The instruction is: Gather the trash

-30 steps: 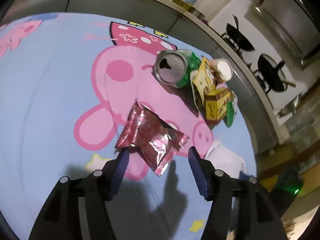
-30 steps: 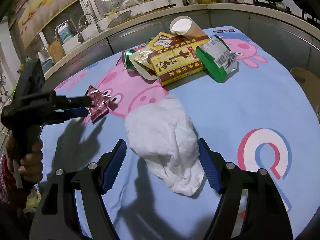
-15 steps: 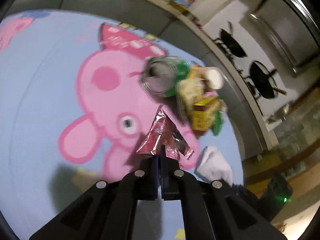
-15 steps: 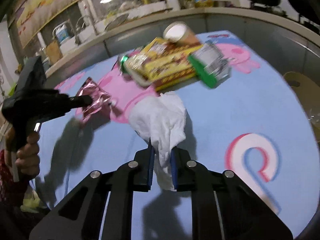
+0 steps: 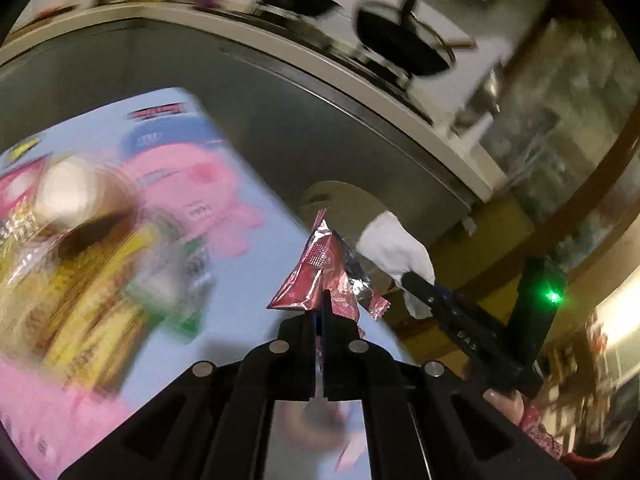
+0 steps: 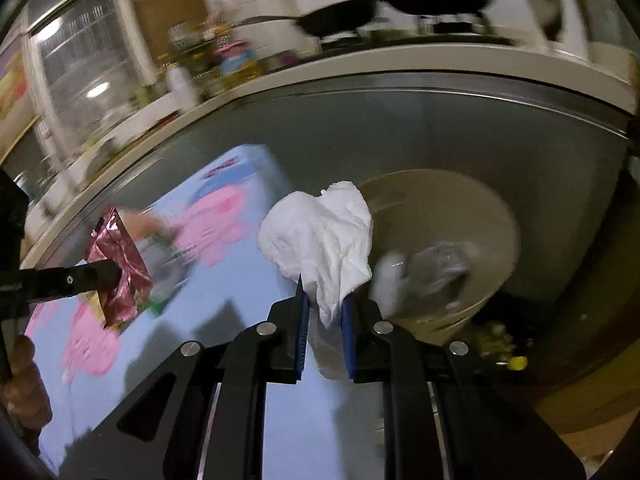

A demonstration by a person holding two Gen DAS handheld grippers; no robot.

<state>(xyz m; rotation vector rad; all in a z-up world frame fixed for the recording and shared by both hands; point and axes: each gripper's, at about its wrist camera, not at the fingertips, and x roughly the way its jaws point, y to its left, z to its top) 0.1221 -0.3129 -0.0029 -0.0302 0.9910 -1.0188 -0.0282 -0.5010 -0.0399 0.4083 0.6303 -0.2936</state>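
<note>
Pinching a crumpled red foil wrapper [image 5: 320,280], the left tongs [image 5: 319,312] are pressed together on its lower edge, so the wrapper stands up just past their tips, clear of the table [image 5: 240,280]. Right of them, the right tongs [image 6: 323,312] grip the lower tail of a white tissue wad [image 6: 324,236], whose bulk bulges above the blue pads [image 6: 303,320]. Beyond the tissue sits a beige bin [image 6: 472,216] holding pale, blurred contents that cannot be identified. To the left of both tongs, the remaining trash pile [image 5: 80,248] on the pink-and-blue cartoon cloth is smeared by motion, only yellow and green packaging discernible. Farthest off, dark pans [image 5: 400,44] sit on a blurred counter.
</note>
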